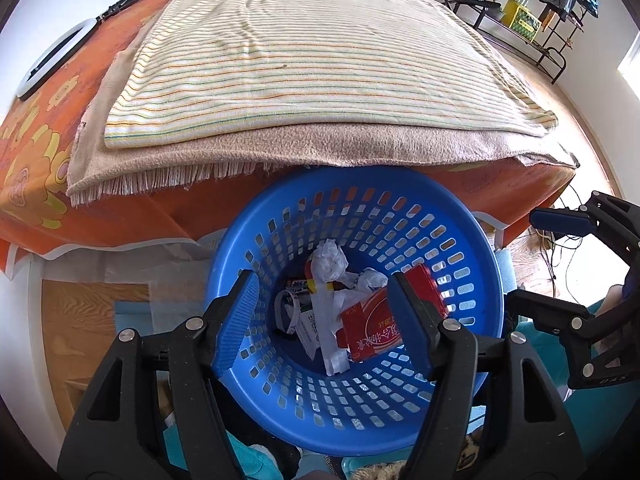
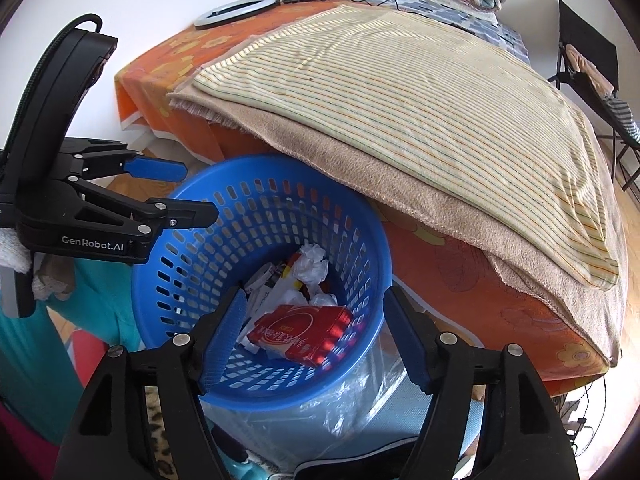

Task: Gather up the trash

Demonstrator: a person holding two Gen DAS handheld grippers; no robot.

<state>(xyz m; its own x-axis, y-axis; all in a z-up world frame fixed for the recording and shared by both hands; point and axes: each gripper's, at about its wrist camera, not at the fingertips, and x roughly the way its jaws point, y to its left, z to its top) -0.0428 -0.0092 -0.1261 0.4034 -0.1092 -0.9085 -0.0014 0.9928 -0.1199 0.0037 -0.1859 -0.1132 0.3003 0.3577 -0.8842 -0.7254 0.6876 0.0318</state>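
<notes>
A round blue perforated basket [image 1: 476,280] [image 2: 360,240] stands on the floor against the table's front. Inside lie a red carton [image 1: 372,332] [image 2: 300,332], crumpled white paper [image 1: 330,262] [image 2: 310,264] and several printed scraps. My left gripper [image 1: 324,312] hangs over the basket, pointing down into it, its blue-padded jaws apart with nothing between them. My right gripper [image 2: 316,328] hovers over the same basket, also open and empty. Each gripper appears at the edge of the other's view: the right gripper [image 1: 580,232] and the left gripper [image 2: 172,188].
A table in an orange flowered cloth [image 1: 36,152] [image 2: 480,280] carries a beige blanket and a striped towel [image 1: 320,60] [image 2: 420,92]. A ring light [image 1: 52,60] [image 2: 234,12] lies at its far side. Clear plastic [image 2: 360,396] lies below the basket. A rack with clothes [image 1: 540,8] stands far right.
</notes>
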